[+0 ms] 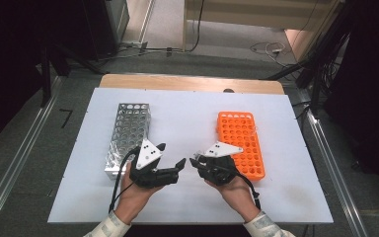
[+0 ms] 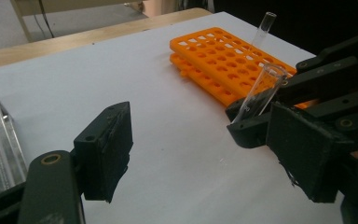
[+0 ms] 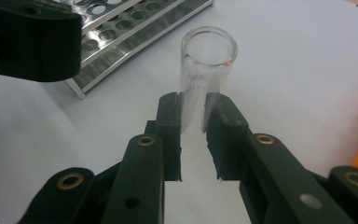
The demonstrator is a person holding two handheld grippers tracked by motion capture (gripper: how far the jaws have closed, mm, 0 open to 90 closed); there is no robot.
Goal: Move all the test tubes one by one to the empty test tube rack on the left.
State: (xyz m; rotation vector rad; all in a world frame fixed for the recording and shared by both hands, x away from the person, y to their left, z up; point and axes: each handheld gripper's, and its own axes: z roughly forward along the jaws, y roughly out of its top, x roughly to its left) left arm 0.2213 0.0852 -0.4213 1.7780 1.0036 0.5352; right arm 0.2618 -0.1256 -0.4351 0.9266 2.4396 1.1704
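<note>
From the high view, a white sheet point(image 1: 187, 197) covers the table, with a metal rack point(image 1: 128, 132) on the left and an orange rack point(image 1: 240, 143) on the right, both near the hands and apart from each other. The left gripper point(image 1: 171, 157) and right gripper point(image 1: 193, 161) face each other over bare sheet between the racks, tips close together; both forearms come up from the near edge. In the left gripper view, its jaws stand wide apart with nothing between them, and the right gripper point(image 2: 242, 122) opposite clamps a clear test tube point(image 2: 261, 89) that tilts up in front of the orange rack point(image 2: 223, 58); another tube point(image 2: 264, 29) stands in that rack. In the right gripper view, the pads point(image 3: 170, 122) pinch the test tube point(image 3: 205, 70) low on its wall, open mouth upward, with the metal rack point(image 3: 130, 32) behind and open sheet to the right.
</note>
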